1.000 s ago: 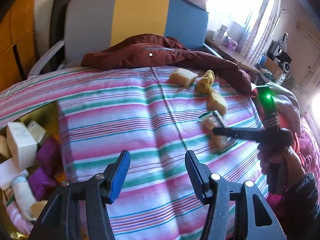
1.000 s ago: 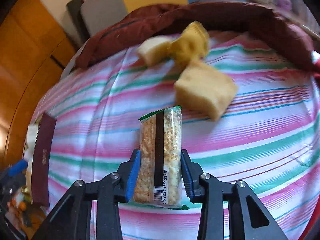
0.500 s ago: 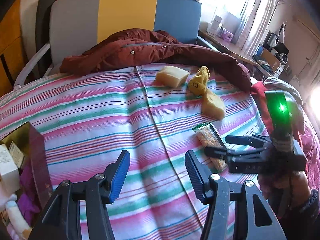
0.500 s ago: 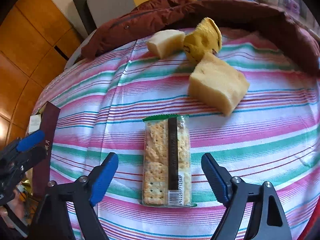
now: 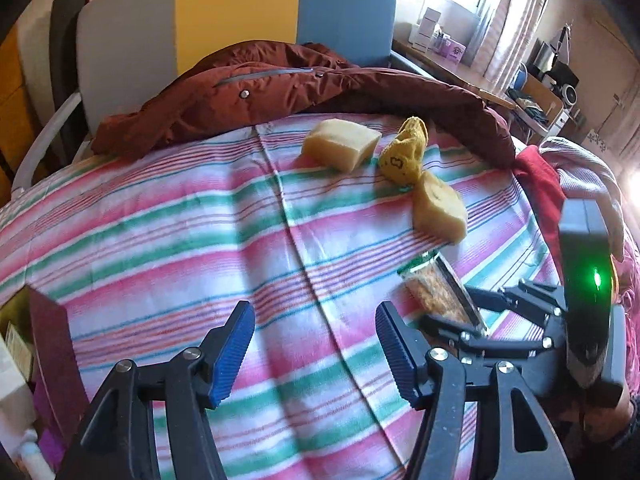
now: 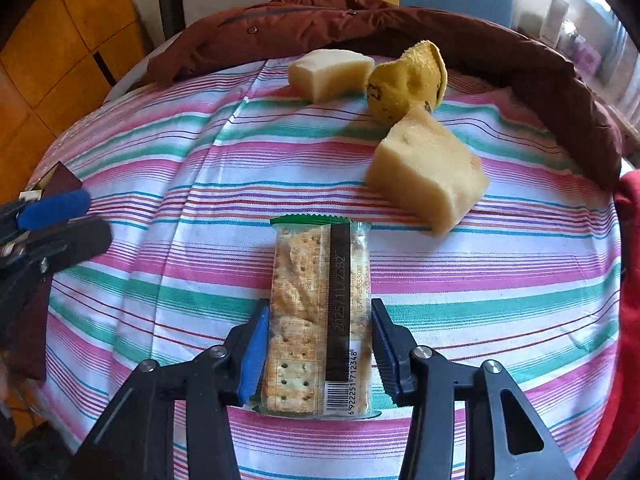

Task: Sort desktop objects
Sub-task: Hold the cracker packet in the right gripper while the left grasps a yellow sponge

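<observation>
Bright daylight enters from the window (image 5: pixel 460 8), blowing out the upper right. Fisheye bending curves the edges, corners go dark, and the striped cloth (image 5: pixel 200 240) looks slightly soft.

The right gripper (image 6: pixel 318 350) is closing its jaws on a cracker pack (image 6: pixel 320 312) lying flat between them on the striped cloth (image 6: pixel 500 280); the blue pads sit right at its sides. Ahead and right of the jaws lies a sponge (image 6: pixel 428 168), beyond it a yellow sock (image 6: pixel 406 80) and another sponge (image 6: pixel 330 74). The left gripper (image 6: pixel 52 220) shows far left.
</observation>
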Demonstrator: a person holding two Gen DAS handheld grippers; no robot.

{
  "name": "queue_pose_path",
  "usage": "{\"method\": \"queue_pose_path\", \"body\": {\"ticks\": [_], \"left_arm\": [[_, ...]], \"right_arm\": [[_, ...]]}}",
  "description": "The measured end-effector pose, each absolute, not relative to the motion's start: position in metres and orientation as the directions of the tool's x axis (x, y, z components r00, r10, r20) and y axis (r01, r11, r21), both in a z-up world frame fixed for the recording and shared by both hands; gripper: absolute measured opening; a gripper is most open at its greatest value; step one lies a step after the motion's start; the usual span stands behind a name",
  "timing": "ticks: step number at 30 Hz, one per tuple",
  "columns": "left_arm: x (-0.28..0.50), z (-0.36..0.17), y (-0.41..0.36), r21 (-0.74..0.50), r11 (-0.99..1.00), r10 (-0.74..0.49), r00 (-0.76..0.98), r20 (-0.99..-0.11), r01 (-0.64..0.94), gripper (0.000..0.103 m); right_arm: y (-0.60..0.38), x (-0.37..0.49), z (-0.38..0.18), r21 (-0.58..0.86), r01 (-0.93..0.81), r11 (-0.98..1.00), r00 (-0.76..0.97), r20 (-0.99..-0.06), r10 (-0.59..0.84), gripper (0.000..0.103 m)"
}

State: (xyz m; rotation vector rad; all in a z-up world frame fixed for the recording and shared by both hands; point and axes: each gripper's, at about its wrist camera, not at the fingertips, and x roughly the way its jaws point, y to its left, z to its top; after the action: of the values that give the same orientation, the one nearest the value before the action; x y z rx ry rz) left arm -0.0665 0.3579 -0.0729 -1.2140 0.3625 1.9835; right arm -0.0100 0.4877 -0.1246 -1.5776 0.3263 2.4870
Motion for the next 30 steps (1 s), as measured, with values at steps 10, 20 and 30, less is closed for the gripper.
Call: {"method": "queue_pose_path", "body": {"ticks": [10, 20, 30], "left_arm": [[-0.106, -0.066, 0.411, -0.078, -0.623, 0.458, -0.282, -0.843, -0.778, 0.064], [-0.133, -0.079, 0.478, -0.023, -0.516, 0.464, -0.257, -0.848, -0.856, 0.065], [-0.156, -0.099, 0.517, 0.001, -0.463, 0.453, -0.238, -0.859, -0.886, 0.068]], "right_arm": [[0.473, -0.021, -0.129, 0.056, -0.251, -0.966, -0.411, -0.91, 0.054, 0.048], [0.472, -0.021, -0.134, 0.057, -0.25, -0.967, -0.41, -0.911, 0.052, 0.049], [0.479, -0.018, -0.129, 0.064, -0.249, -0.966, -0.408, -0.912, 0.045, 0.051]]}}
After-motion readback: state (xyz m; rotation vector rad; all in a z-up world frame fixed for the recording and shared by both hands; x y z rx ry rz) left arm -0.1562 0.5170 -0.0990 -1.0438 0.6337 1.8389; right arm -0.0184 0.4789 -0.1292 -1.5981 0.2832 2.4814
